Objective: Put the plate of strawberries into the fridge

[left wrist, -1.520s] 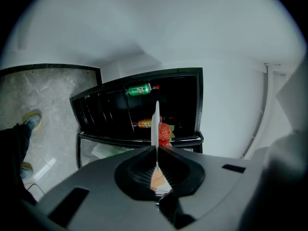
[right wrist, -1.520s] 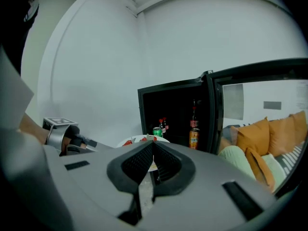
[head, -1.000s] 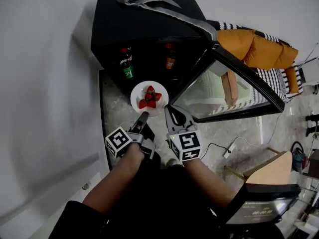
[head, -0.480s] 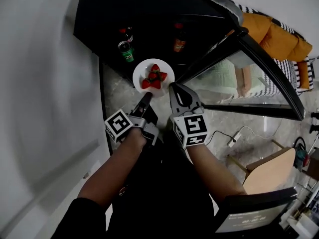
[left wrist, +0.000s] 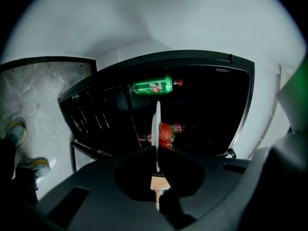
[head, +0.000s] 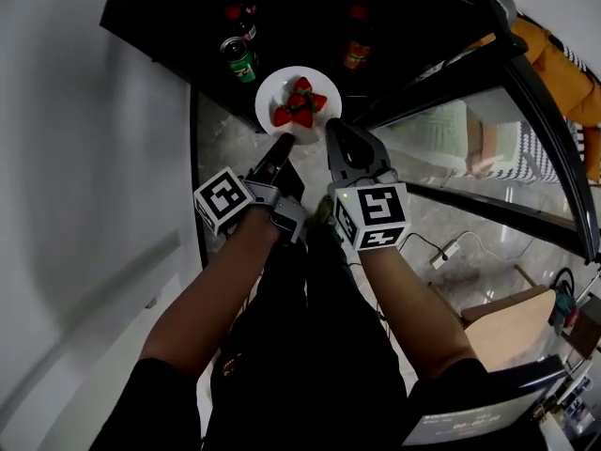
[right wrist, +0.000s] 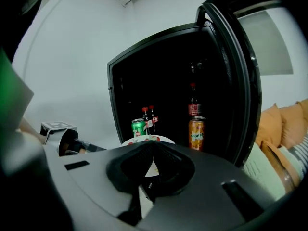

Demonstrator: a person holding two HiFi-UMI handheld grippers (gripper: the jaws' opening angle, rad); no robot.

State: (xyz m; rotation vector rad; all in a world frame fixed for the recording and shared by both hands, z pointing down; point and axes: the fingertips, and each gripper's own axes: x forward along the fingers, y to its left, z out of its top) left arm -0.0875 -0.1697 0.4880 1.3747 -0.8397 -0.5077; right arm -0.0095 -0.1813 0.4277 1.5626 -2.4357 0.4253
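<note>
A white plate (head: 282,92) with several red strawberries (head: 300,104) is held level at the mouth of the open black fridge (head: 178,17). My left gripper (head: 285,141) is shut on the plate's near rim. In the left gripper view the plate (left wrist: 155,124) stands edge-on between the jaws of that gripper (left wrist: 157,150), strawberries (left wrist: 165,132) to its right. My right gripper (head: 336,127) is shut with nothing between its jaws, tips by the plate's near right rim. In the right gripper view the plate (right wrist: 166,139) shows just past that gripper (right wrist: 153,146).
Inside the fridge stand a green can (head: 240,61), an orange can (head: 357,53) and red-capped bottles (head: 235,12). The glass fridge door (head: 488,111) is swung open at the right. A cable and power strip (head: 441,256) lie on the marble floor; a wooden chair (head: 507,318) stands lower right.
Both grippers and the plate have moved forward, from in front of the fridge to its opening. The left gripper's hold on the plate is unchanged.
</note>
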